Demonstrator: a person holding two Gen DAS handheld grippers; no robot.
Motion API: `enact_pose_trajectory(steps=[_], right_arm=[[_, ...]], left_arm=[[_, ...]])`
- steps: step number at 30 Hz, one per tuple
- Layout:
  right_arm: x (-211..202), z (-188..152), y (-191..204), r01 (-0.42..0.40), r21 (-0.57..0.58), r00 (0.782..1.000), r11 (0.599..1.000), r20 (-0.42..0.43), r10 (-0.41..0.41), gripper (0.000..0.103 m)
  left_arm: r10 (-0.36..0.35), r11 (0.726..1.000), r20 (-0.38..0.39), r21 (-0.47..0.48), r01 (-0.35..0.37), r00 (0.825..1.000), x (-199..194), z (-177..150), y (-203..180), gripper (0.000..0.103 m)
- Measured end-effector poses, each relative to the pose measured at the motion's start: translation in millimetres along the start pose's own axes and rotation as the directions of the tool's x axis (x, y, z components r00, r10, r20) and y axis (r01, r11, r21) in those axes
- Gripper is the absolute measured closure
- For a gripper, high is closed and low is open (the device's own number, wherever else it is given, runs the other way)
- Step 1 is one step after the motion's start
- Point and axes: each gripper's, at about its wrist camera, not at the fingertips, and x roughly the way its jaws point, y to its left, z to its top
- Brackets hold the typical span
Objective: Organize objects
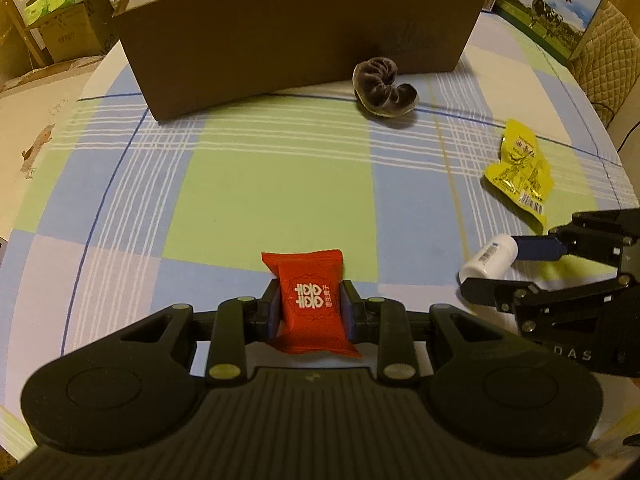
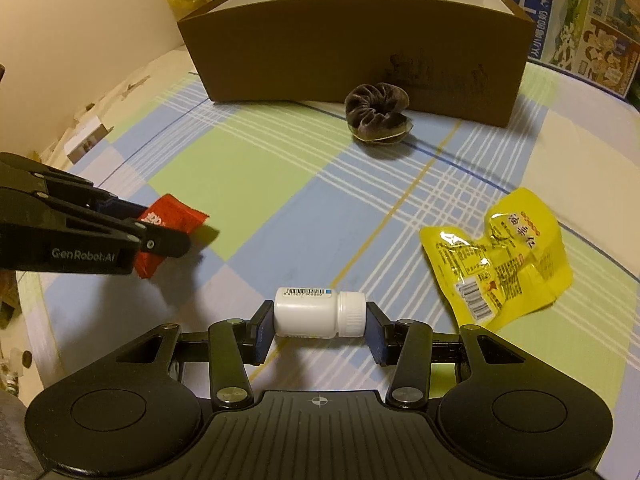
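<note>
Red packet (image 1: 310, 304) pinched in left tongs (image 1: 311, 312), white bottle (image 2: 318, 314) clamped endwise in right tongs (image 2: 317, 326); both grasped, next carry to box (image 2: 352, 48) ahead.

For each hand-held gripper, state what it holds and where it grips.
Left hand-held gripper: red packet, pinched across its side edges. Right hand-held gripper: white bottle, clamped end to end, base and cap.

Around the table, the background things

At eleven o'clock we see green carton boxes (image 1: 44, 0); at one o'clock a milk carton with cows (image 1: 548, 8); the checked tablecloth (image 1: 272, 176) covers the table.
</note>
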Motion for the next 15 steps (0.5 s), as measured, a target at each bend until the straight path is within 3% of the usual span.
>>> enact_pose_trajectory(steps=[15], right_arm=[[-26, 22, -1, -0.022, 0.058, 0.997, 0.998, 0.079, 0.017, 0.059]], left_arm=[[-0.03, 1.0, 0.086, -0.001, 0.03, 0.996, -34, 21, -2, 0.078]])
